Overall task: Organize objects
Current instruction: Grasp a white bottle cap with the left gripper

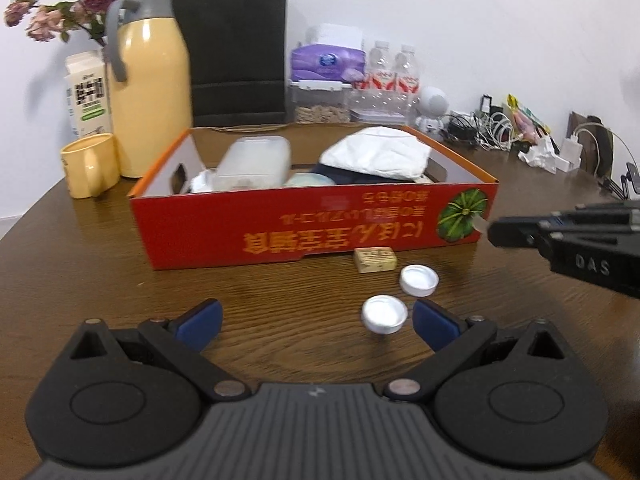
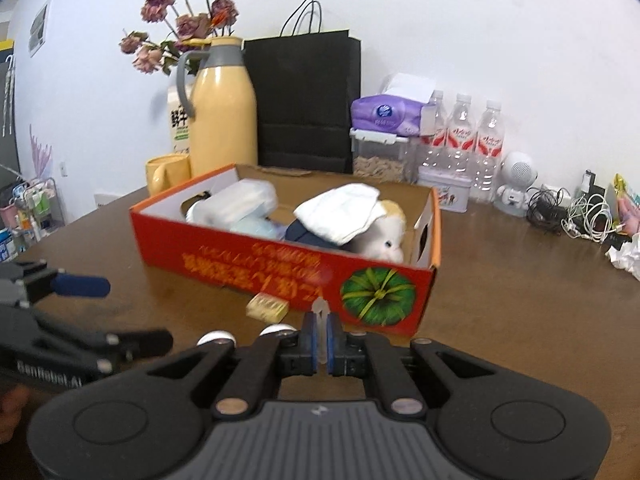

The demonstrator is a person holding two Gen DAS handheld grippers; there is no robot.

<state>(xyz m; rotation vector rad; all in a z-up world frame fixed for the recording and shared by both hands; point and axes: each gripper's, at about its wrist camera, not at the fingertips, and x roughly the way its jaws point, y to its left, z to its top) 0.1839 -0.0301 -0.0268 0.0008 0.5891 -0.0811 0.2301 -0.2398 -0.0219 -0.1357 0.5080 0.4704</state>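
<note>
The red box (image 2: 280, 264) is sitting mid-frame on the brown table (image 2: 520, 300), already taking in cloths and tubs, so I am reading it as the place for the loose bits. My left gripper (image 1: 316, 320) is hanging spread wide and empty above the two silver caps (image 1: 385, 313), probably lining up on one. My right gripper (image 2: 320, 340), low centre, is pinching a small clear piece (image 2: 321, 312) just before the box's front wall.

Rear of wooden table (image 1: 100, 248): yellow thermos jug (image 1: 150, 80) beside matching mug (image 1: 90, 170), milk carton (image 1: 86, 94), black paper bag (image 1: 236, 52), purple tissue pack (image 2: 390, 114), water bottles (image 2: 466, 136), tangled cables (image 2: 572, 212) at right
</note>
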